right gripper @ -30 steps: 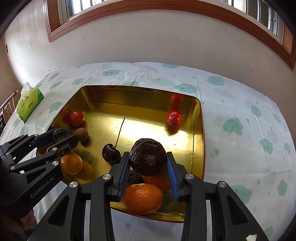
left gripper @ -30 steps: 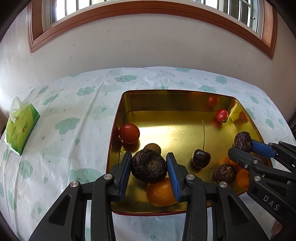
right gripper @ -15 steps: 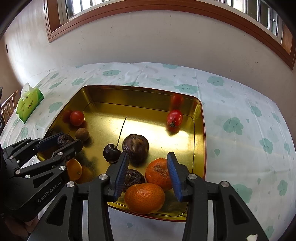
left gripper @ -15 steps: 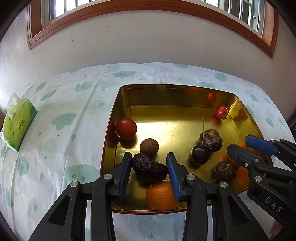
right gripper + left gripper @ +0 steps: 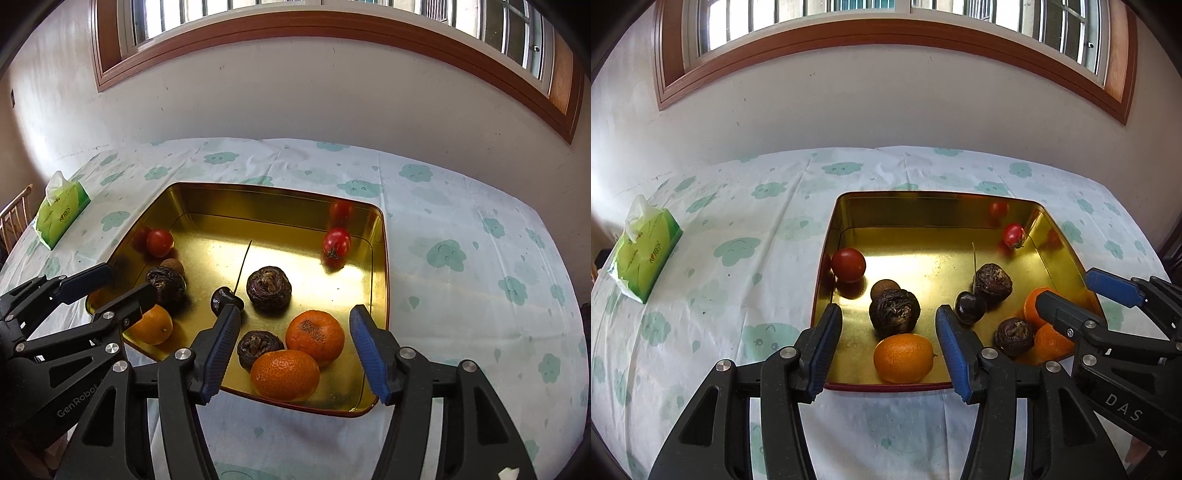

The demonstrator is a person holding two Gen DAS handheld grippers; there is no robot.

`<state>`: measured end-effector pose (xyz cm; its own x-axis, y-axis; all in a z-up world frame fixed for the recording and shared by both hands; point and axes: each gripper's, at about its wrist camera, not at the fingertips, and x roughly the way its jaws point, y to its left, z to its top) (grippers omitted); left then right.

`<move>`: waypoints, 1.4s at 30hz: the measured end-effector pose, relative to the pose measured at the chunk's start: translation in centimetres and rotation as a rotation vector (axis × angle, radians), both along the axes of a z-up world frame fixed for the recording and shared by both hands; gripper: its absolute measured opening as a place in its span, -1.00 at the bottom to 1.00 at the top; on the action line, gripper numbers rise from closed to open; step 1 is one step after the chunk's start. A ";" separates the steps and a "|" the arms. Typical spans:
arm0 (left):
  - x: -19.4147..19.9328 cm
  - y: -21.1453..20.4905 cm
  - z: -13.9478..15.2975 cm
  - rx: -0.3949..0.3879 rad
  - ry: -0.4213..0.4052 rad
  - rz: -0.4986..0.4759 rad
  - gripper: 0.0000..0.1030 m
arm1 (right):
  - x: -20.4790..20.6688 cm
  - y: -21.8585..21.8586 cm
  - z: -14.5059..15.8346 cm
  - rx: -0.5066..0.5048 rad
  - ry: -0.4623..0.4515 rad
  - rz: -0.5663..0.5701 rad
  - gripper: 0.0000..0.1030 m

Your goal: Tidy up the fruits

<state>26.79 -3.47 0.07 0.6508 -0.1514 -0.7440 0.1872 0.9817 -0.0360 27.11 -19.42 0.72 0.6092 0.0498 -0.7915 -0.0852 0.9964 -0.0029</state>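
Observation:
A gold tray (image 5: 827,258) (image 5: 382,258) holds the fruit. My left gripper (image 5: 888,314) hangs above its near edge with its jaws opening. A dark wrinkled fruit (image 5: 894,309) lies on the tray floor below the gap, clear of both pads, with an orange (image 5: 904,357) in front of it. My right gripper (image 5: 294,313) is also opening and holds nothing. Below it lie two oranges (image 5: 315,334) and a small wrinkled fruit (image 5: 260,345). Another wrinkled fruit (image 5: 269,287) rests just beyond, beside a dark cherry (image 5: 223,297).
Two red tomatoes (image 5: 848,264) (image 5: 1014,235) and a small brown fruit (image 5: 884,289) also sit in the tray. A green tissue pack (image 5: 646,251) lies on the patterned tablecloth at far left. A wall with a window stands behind the table.
Both grippers were shut on dark wrinkled fruits. Each has let its fruit go onto the tray floor, widened its jaws, and lifted back a little.

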 end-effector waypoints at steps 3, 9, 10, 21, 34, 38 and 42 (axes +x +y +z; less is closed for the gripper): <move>-1.3 0.8 1.1 0.001 -0.023 0.042 0.05 | -1.0 -0.3 0.7 0.004 -0.011 -0.014 0.20; -4.5 2.0 2.2 0.021 -0.034 0.091 0.05 | -4.0 -0.2 1.3 0.018 -0.016 -0.029 0.22; -5.2 2.1 2.3 0.021 -0.038 0.092 0.05 | -4.6 -0.1 1.3 0.022 -0.018 -0.032 0.24; -10.6 2.5 0.6 0.031 -0.010 0.106 0.05 | -10.4 0.9 1.0 0.019 -0.015 -0.044 0.27; -13.0 2.6 0.7 0.043 -0.011 0.108 0.05 | -13.1 0.9 0.5 0.033 -0.005 -0.060 0.27; -13.4 2.5 0.7 0.047 -0.011 0.104 0.05 | -13.4 0.9 0.6 0.031 -0.007 -0.060 0.27; -13.5 2.5 0.7 0.049 -0.011 0.104 0.05 | -13.6 0.8 0.7 0.030 -0.013 -0.065 0.27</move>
<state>13.32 -1.00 0.82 0.6692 -0.0463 -0.7417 0.0840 0.9964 0.0136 13.51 -18.63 1.46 0.6222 0.0336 -0.7822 -0.0206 0.9994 0.0265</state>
